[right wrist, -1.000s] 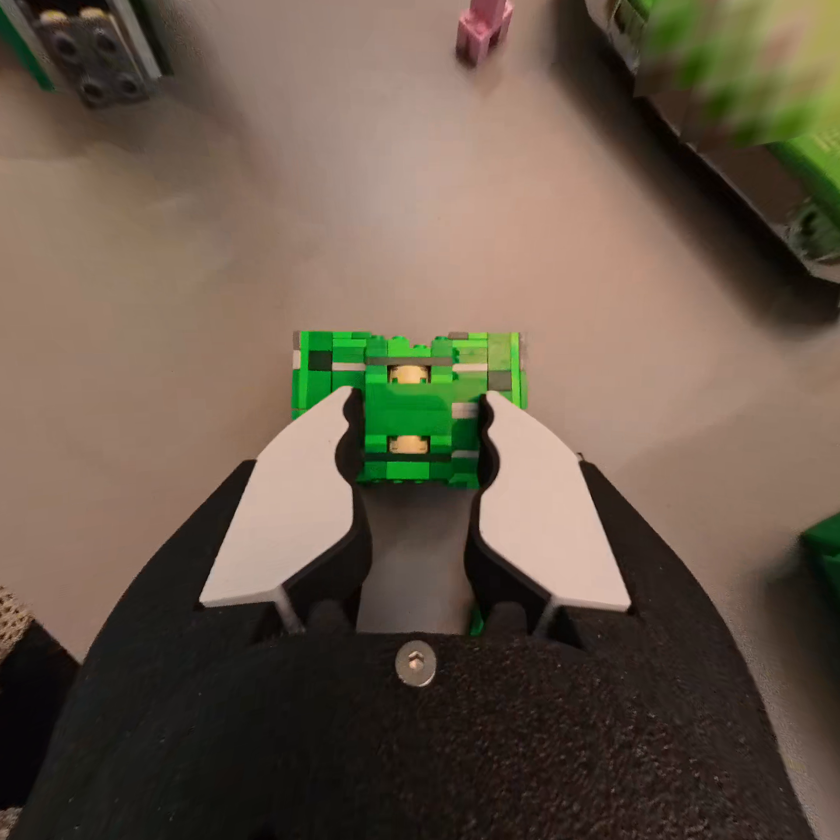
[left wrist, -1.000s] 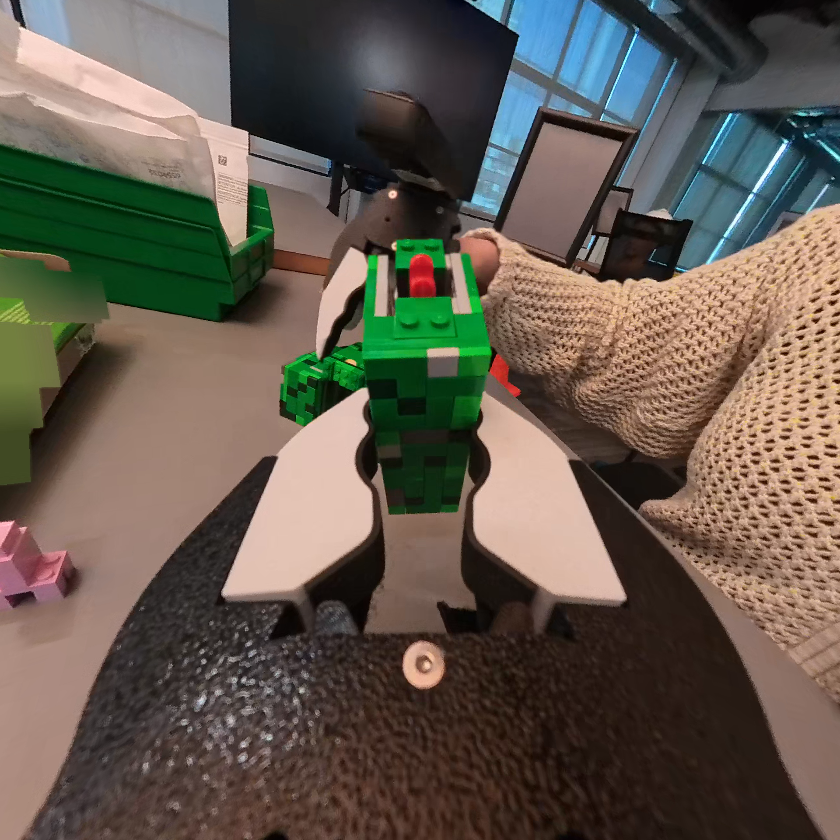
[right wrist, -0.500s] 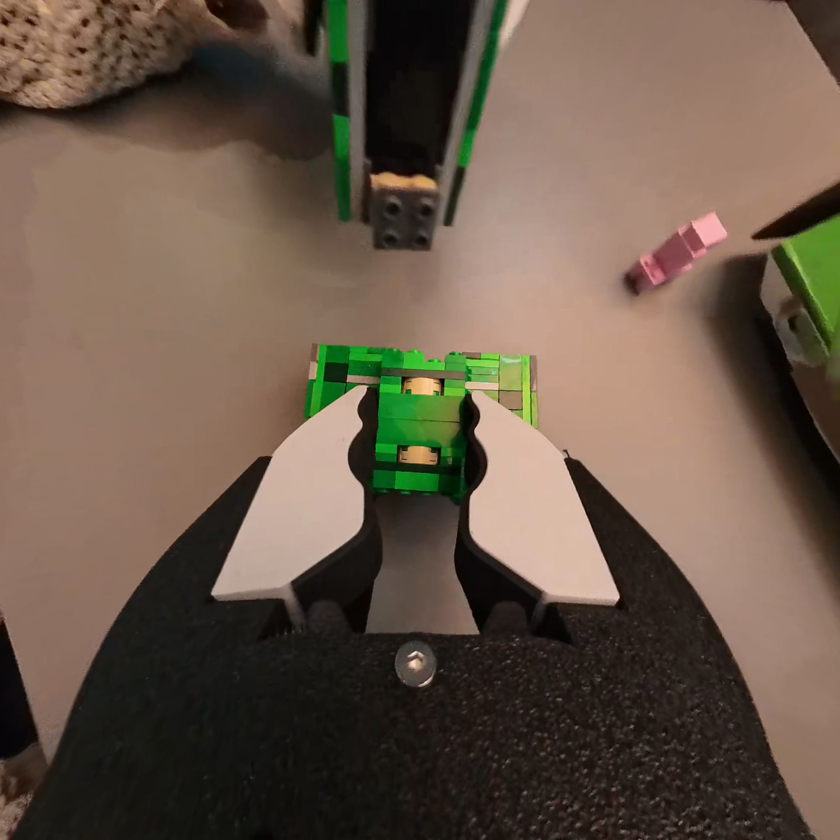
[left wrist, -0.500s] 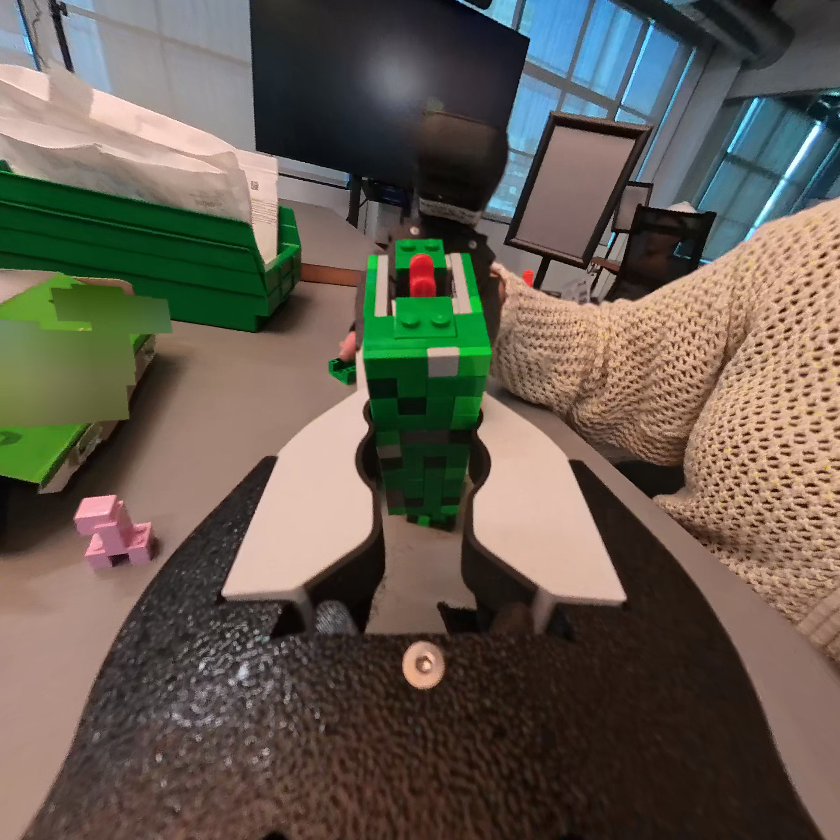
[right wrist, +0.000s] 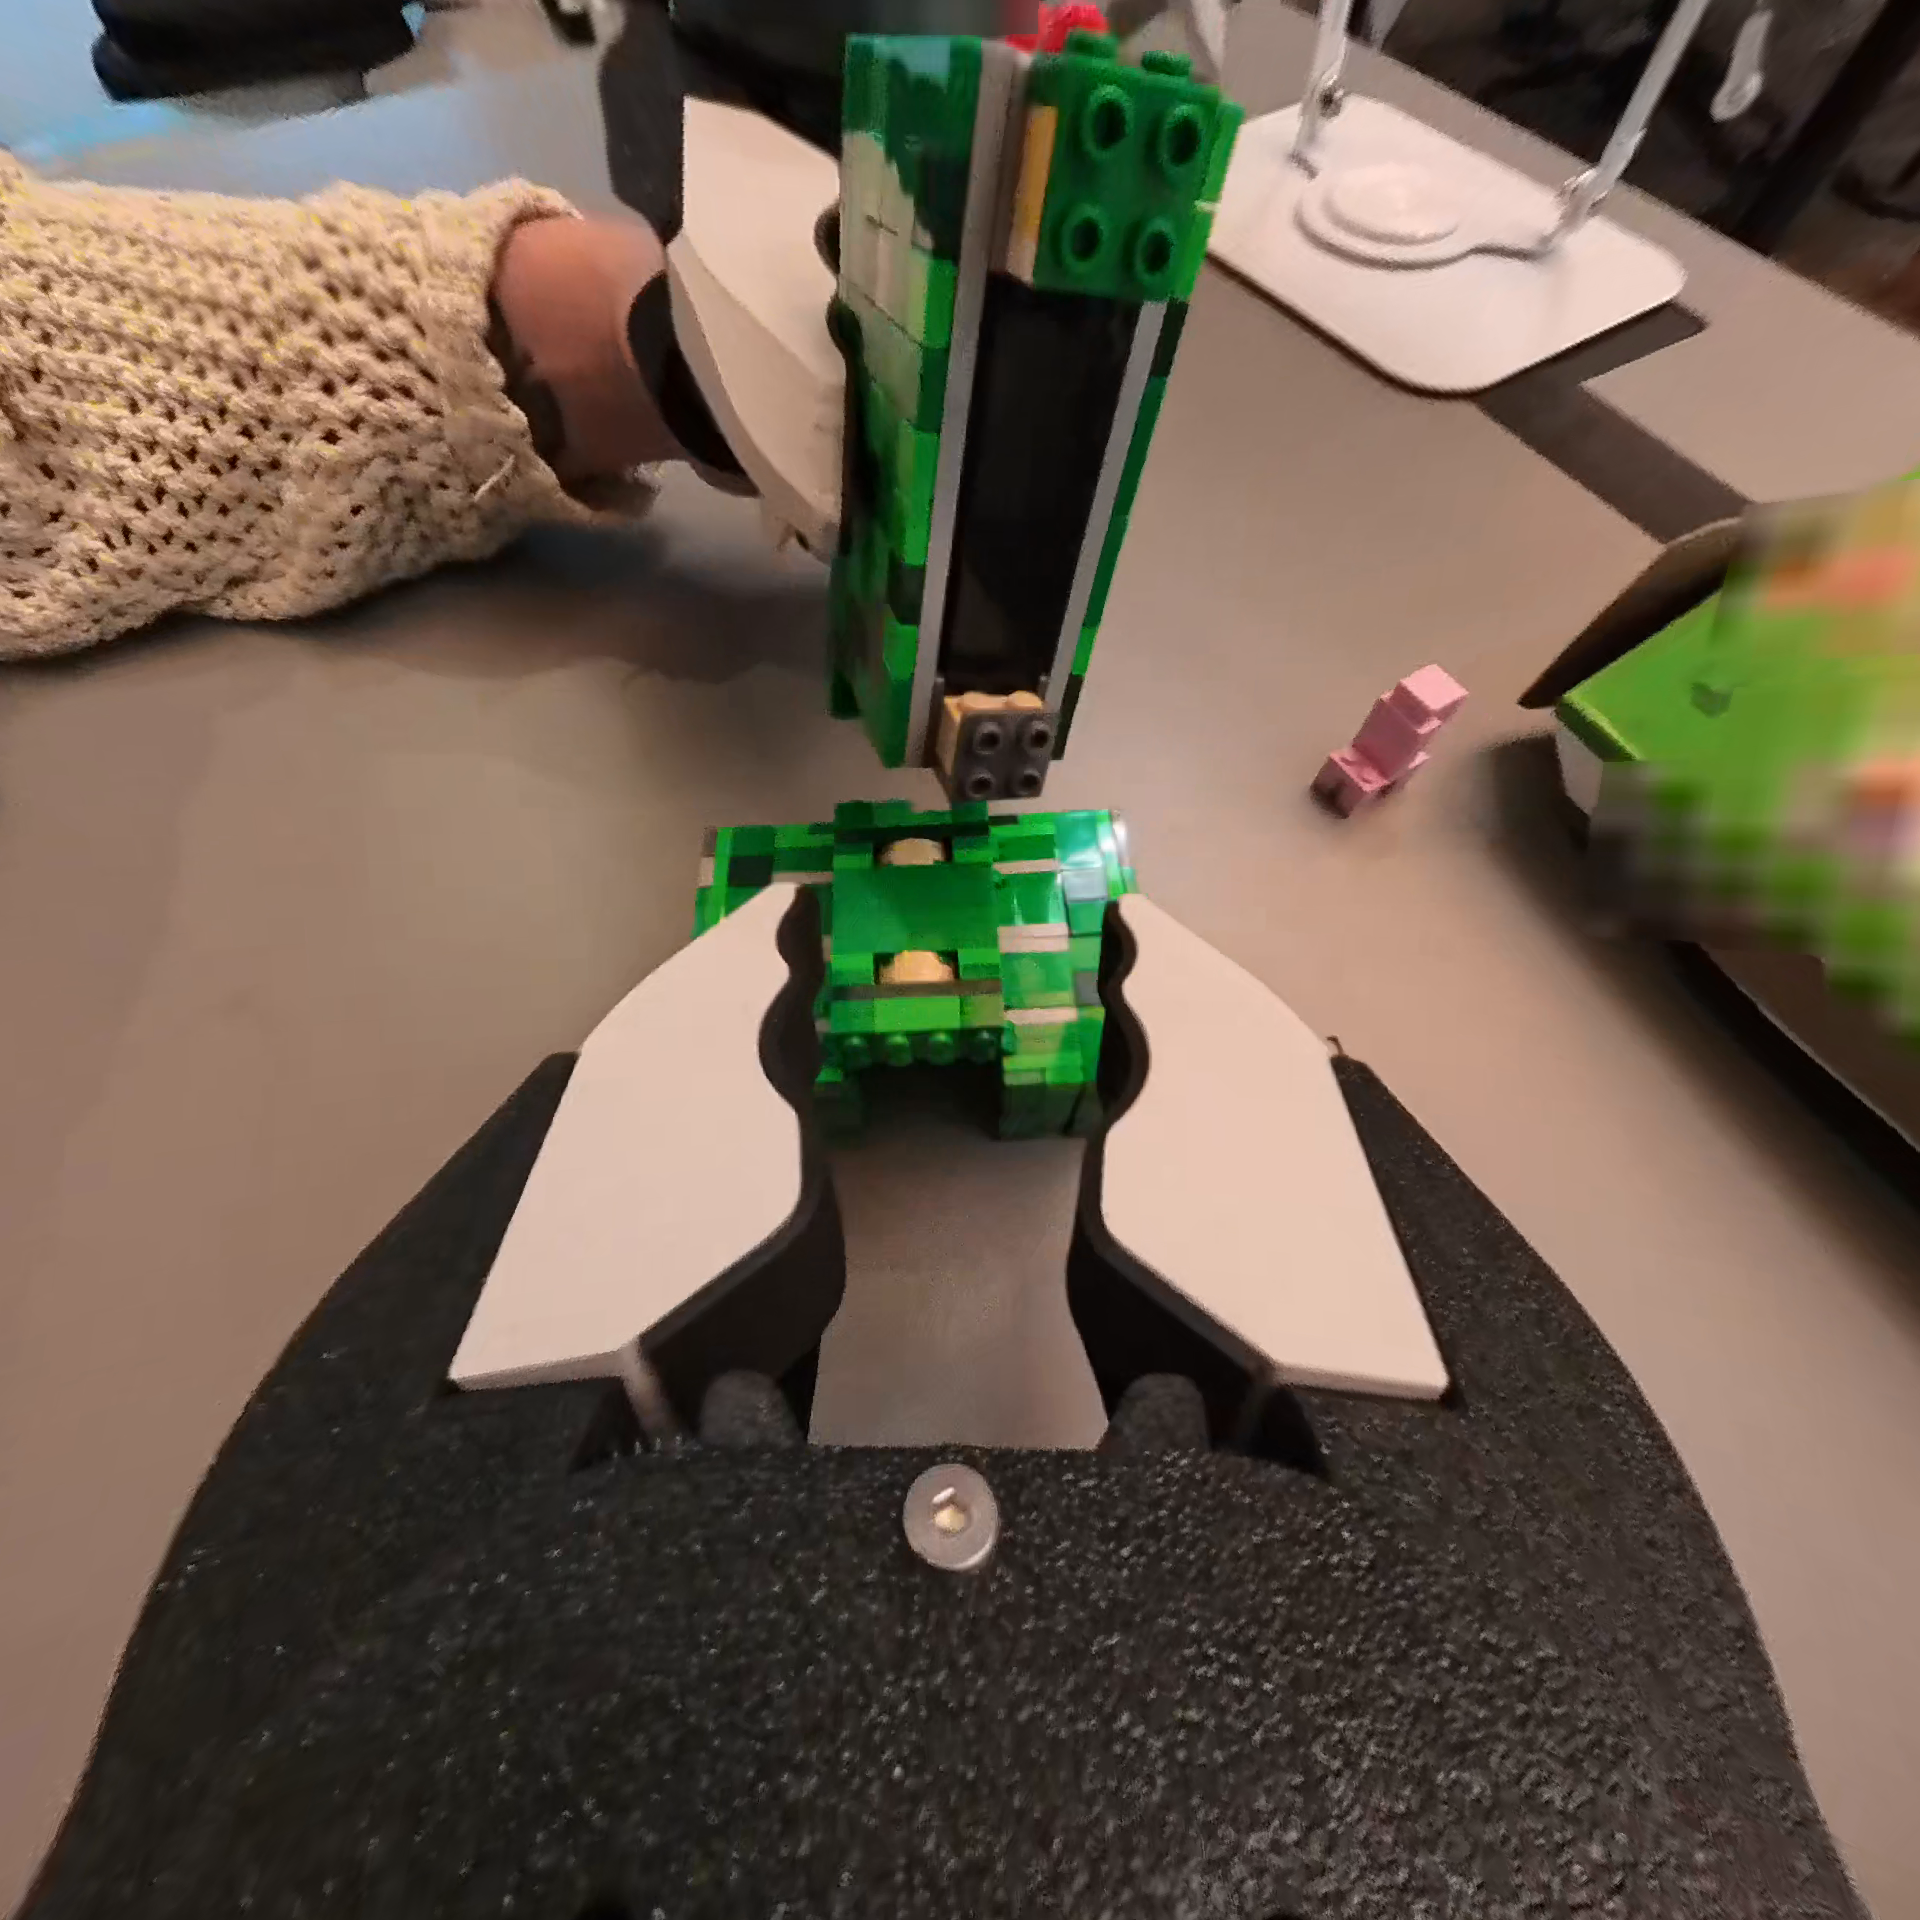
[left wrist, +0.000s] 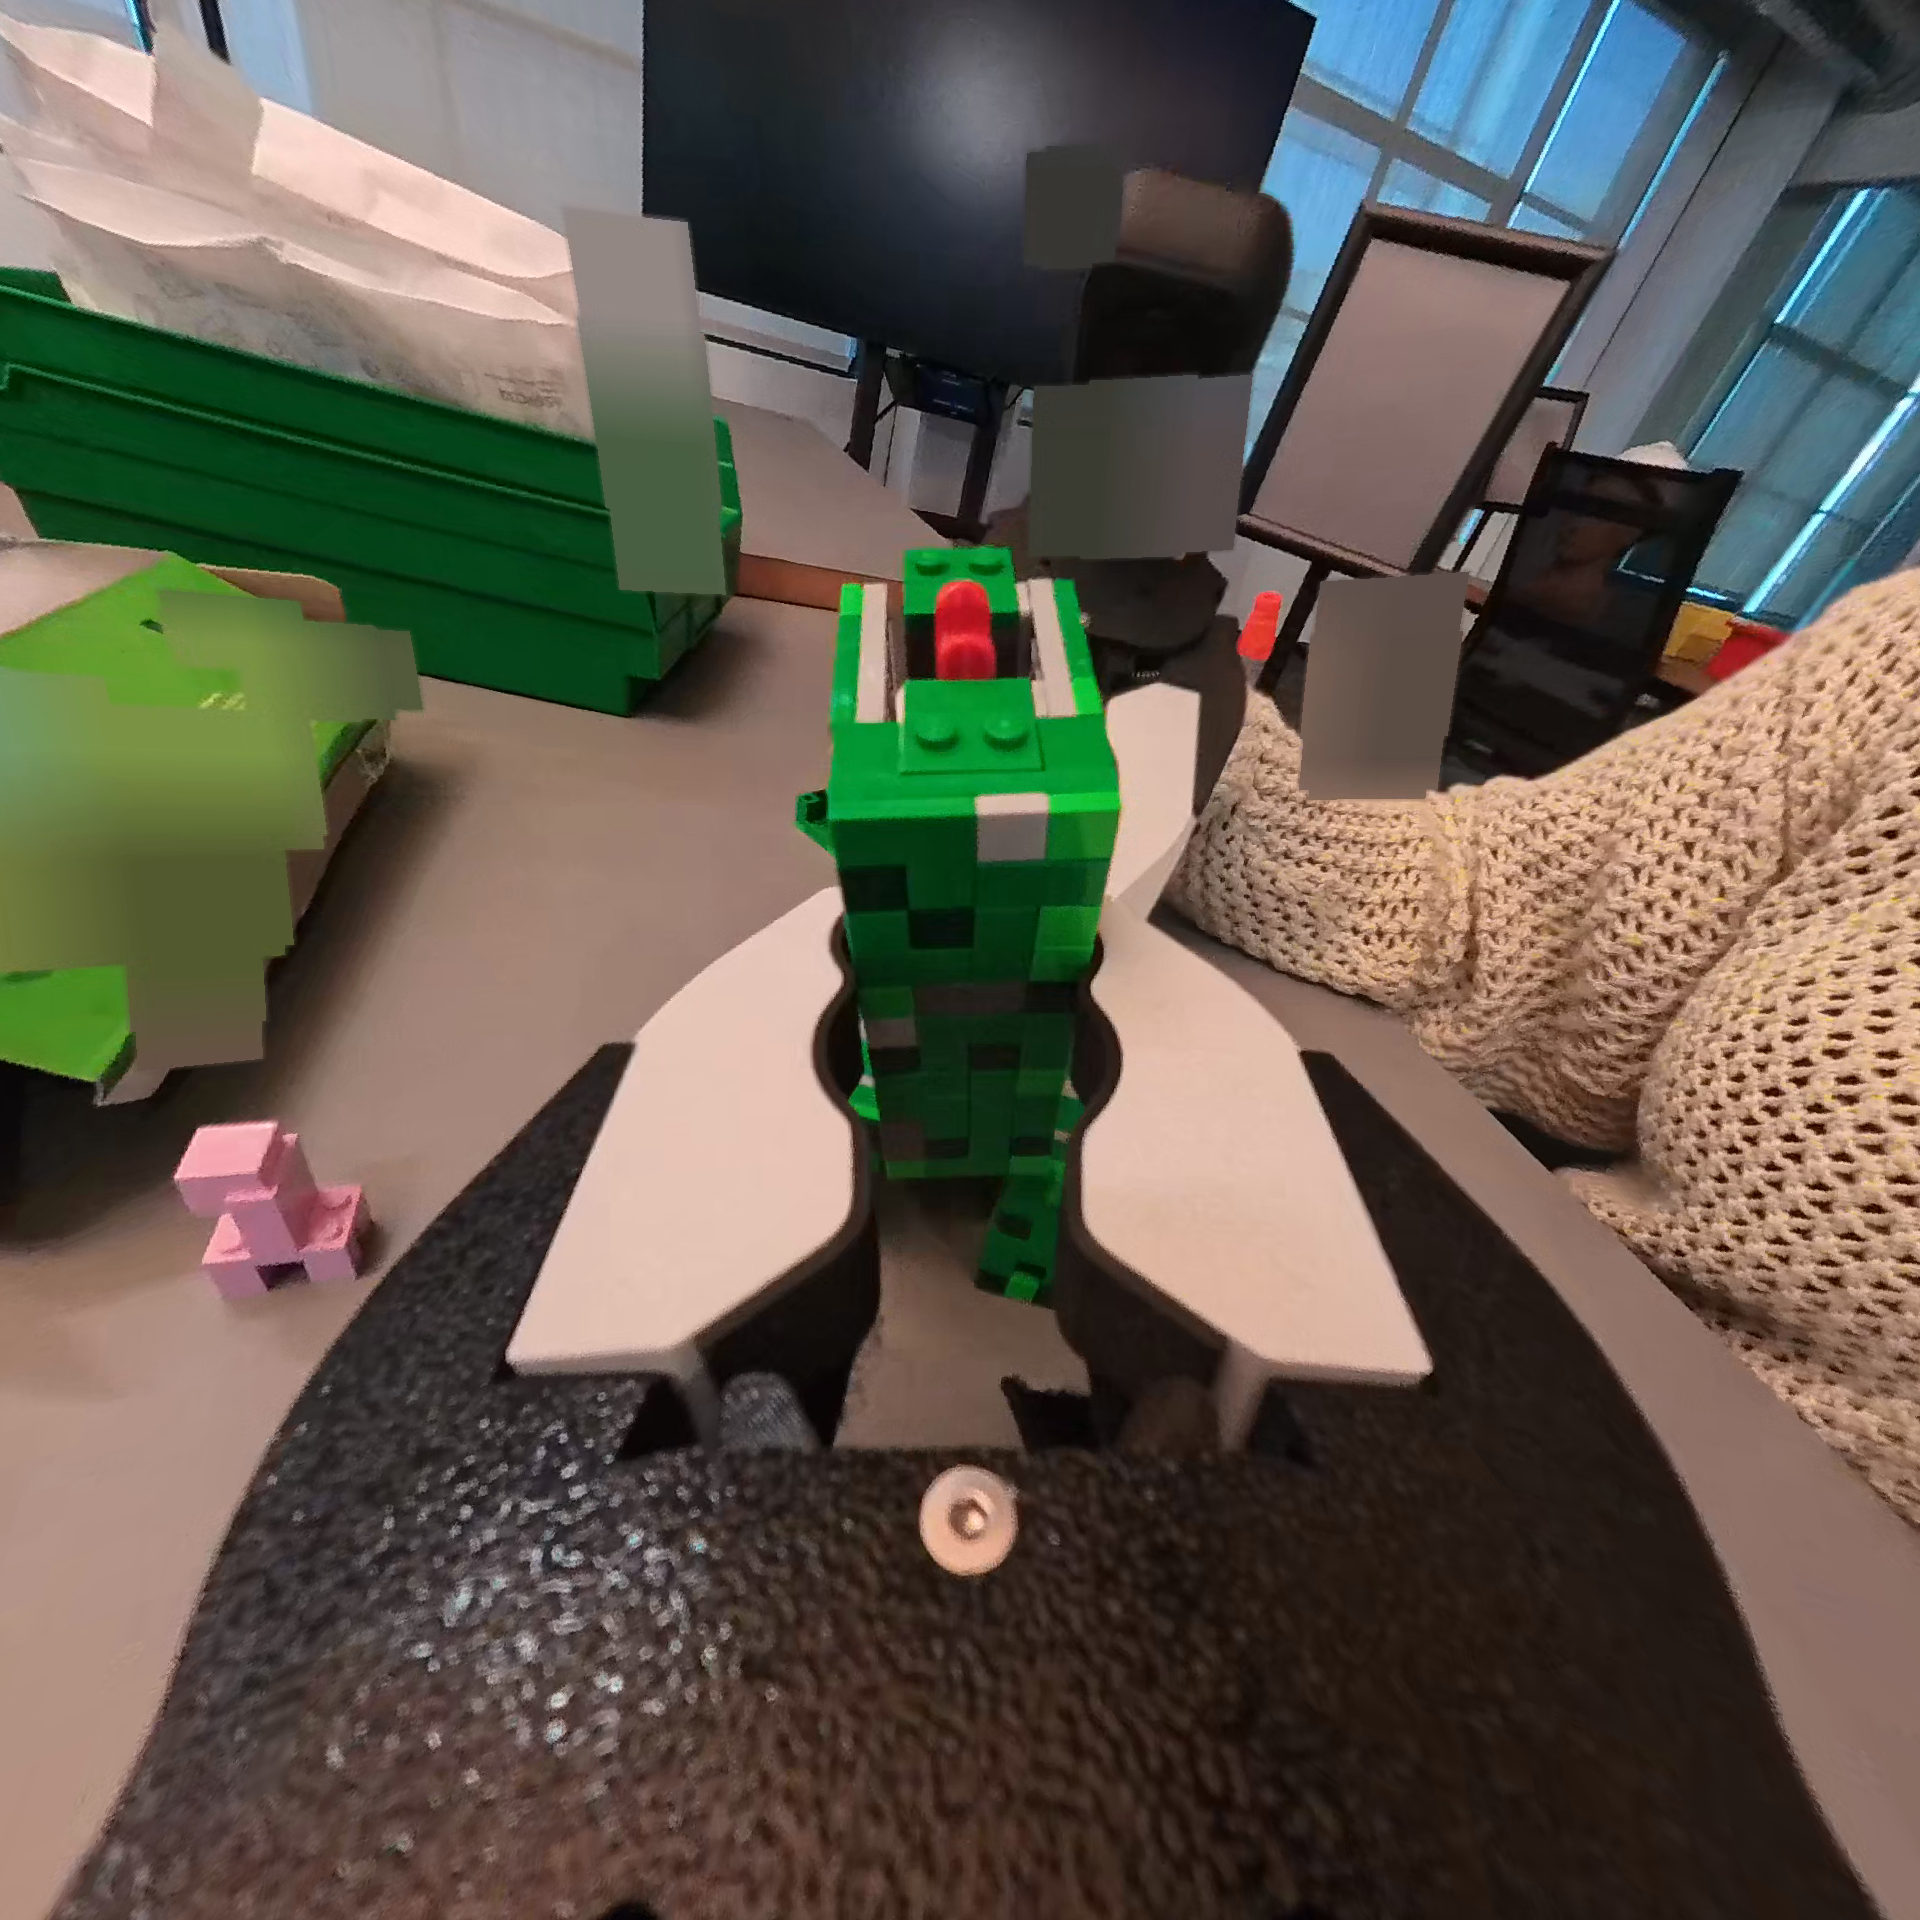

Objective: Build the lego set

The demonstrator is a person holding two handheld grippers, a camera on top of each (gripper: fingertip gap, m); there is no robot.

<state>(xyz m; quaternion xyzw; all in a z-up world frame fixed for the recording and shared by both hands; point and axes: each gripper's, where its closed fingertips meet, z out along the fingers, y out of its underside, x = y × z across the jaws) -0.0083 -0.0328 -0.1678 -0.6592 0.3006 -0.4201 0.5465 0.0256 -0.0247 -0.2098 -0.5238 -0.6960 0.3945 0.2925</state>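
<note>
My left gripper is shut on a tall green pixel-patterned lego body and holds it upright above the table; a red piece sits in its open top. My right gripper is shut on a shorter green lego leg block with two tan pins on top. In the right wrist view the tall body hangs just above that block, and its dark grey studded end piece is almost touching the block's far edge. One white finger of the right gripper shows behind the body.
A small pink lego pig stands on the grey table at the left, and also shows in the right wrist view. Stacked green bins with paper and a green box lie far left. A white stand base sits behind. A knitted sleeve crosses the right. About 6 cm separates my left fingertips from my right.
The right gripper has swung round with the leg block towards the tall body, which now hangs right above the block. The left gripper has drawn back a little, still holding the body.
</note>
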